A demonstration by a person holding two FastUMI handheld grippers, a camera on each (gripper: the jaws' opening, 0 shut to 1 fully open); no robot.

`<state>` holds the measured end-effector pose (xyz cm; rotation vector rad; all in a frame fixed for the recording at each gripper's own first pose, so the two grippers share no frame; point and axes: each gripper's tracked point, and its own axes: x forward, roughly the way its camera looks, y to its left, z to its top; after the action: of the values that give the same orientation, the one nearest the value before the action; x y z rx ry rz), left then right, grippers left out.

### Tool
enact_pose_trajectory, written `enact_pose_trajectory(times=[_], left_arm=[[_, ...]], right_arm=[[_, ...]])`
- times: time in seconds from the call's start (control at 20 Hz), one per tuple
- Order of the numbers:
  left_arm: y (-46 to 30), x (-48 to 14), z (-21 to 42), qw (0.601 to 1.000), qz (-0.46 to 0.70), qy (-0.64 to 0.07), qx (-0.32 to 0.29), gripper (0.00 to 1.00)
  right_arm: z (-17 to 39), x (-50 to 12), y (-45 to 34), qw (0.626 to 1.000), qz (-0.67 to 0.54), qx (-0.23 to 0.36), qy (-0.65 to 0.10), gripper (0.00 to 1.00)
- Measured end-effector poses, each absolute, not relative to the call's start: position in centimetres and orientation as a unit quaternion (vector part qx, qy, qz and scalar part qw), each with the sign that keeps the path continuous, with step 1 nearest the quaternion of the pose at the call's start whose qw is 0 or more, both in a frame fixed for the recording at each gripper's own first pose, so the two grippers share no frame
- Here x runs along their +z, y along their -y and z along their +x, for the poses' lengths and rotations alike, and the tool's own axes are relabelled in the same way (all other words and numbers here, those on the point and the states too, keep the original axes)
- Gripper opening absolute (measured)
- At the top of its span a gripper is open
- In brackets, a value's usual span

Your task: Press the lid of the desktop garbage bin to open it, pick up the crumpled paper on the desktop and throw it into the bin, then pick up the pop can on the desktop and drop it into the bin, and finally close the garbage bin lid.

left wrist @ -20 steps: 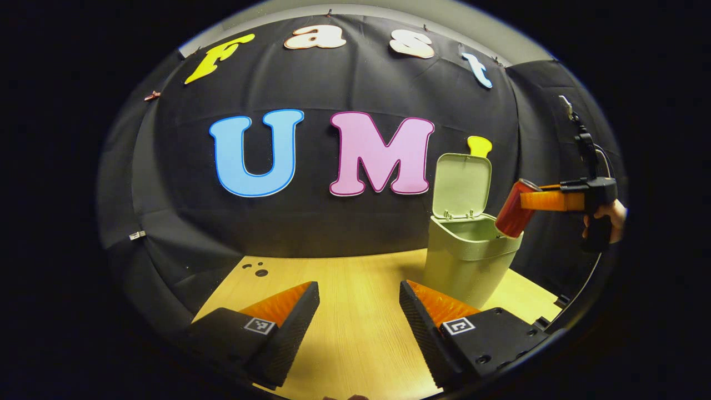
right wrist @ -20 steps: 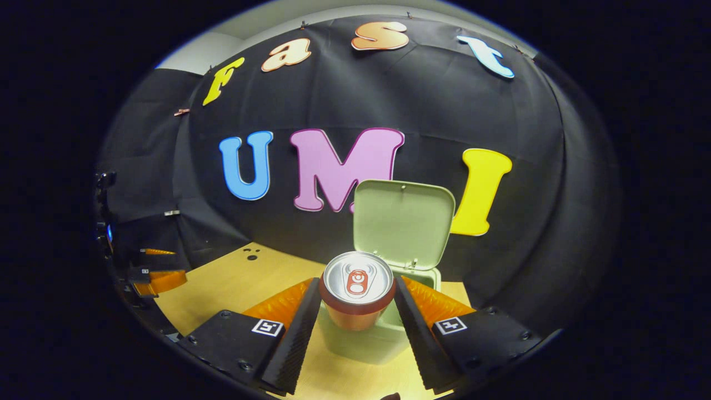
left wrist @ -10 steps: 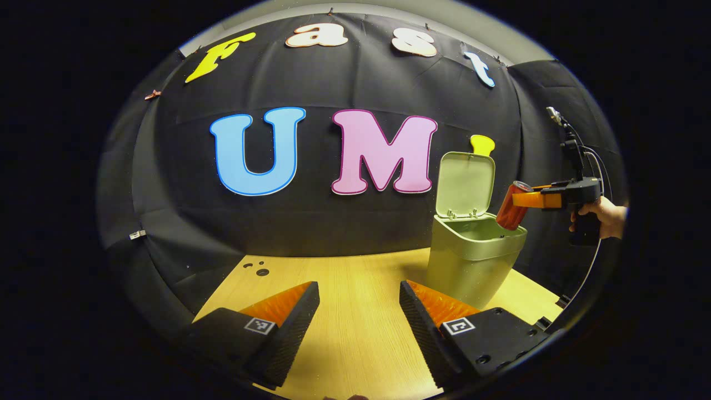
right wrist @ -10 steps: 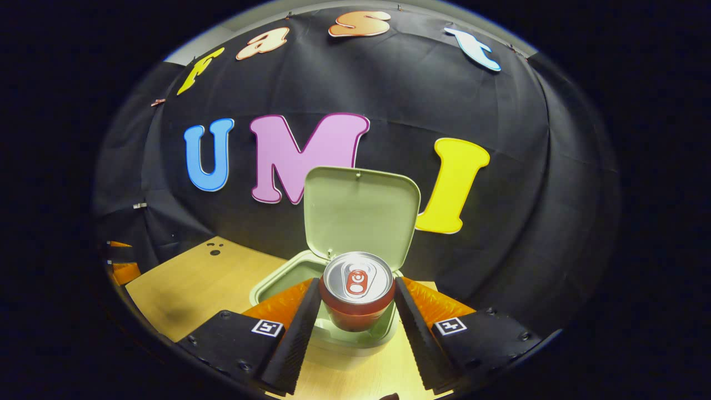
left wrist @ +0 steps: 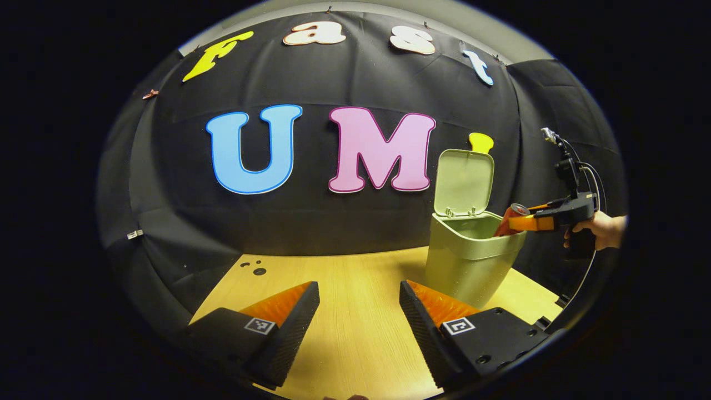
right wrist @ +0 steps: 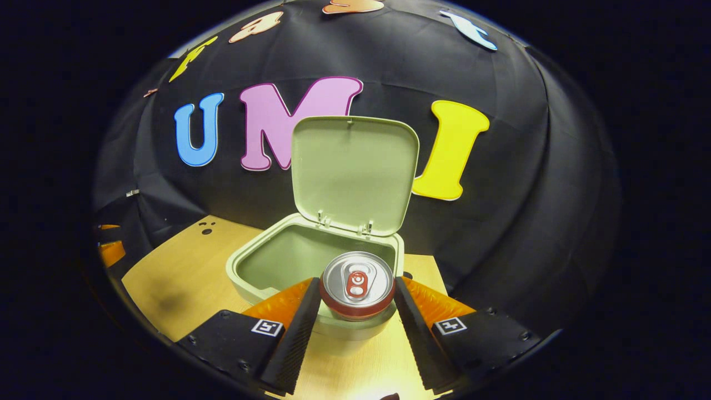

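Right gripper (right wrist: 355, 311) has its jaws clenched on the can (right wrist: 358, 284), held at the near rim of the open bin (right wrist: 244, 266); best to carry it further over the opening before releasing, keeping clear of the raised lid (right wrist: 355, 166). Can is red-bodied, silver-topped, tilted, undented. Left gripper (left wrist: 358, 316) hangs over the desk (left wrist: 355, 278), jaws released, holding nothing.

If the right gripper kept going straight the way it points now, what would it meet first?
Probably the raised lid of the bin: the right gripper, shut on the pop can, points across the open mouth toward it. Depth is unclear.
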<state>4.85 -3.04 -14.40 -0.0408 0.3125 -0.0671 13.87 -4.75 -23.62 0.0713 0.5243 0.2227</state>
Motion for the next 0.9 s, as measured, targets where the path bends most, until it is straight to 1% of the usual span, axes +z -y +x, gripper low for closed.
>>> enact_pose_trajectory(times=[0.9], left_arm=[[2.4,-14.7,4.8,0.986,-0.02,-0.161,-0.023,0.94]], right_arm=[[14.4,-25.0,4.8,0.956,0.037,0.103,-0.271,0.83]])
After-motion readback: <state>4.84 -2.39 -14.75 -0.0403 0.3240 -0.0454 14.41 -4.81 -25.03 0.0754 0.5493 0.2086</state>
